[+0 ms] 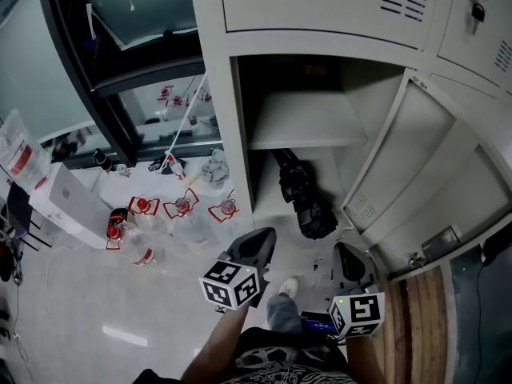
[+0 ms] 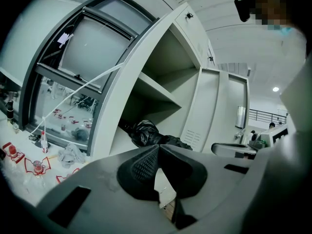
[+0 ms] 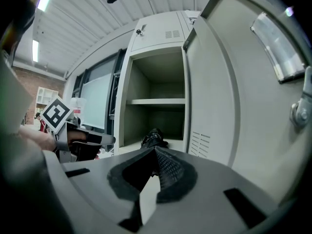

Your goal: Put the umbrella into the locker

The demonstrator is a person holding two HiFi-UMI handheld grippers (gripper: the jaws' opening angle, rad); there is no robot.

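Observation:
The black folded umbrella (image 1: pixel 306 197) lies on the floor of the open locker's (image 1: pixel 214 126) lower compartment, its tip toward the back and its thick end poking out over the front edge. My left gripper (image 1: pixel 258 242) hovers just in front of the locker, below the umbrella, shut and holding nothing. My right gripper (image 1: pixel 346 256) hangs beside it near the door's foot, also shut and holding nothing. The left gripper view shows the umbrella (image 2: pixel 146 133) past the closed tips (image 2: pixel 158 146). In the right gripper view the umbrella (image 3: pixel 154 137) sits beyond the shut tips (image 3: pixel 155 149).
The locker door (image 1: pixel 416 166) stands swung open to the right. A shelf (image 1: pixel 300 141) splits the compartment above the umbrella. Several water bottles (image 1: pixel 181 207) and a white box (image 1: pixel 68 202) lie on the floor at left, under a dark window frame (image 1: pixel 88 78).

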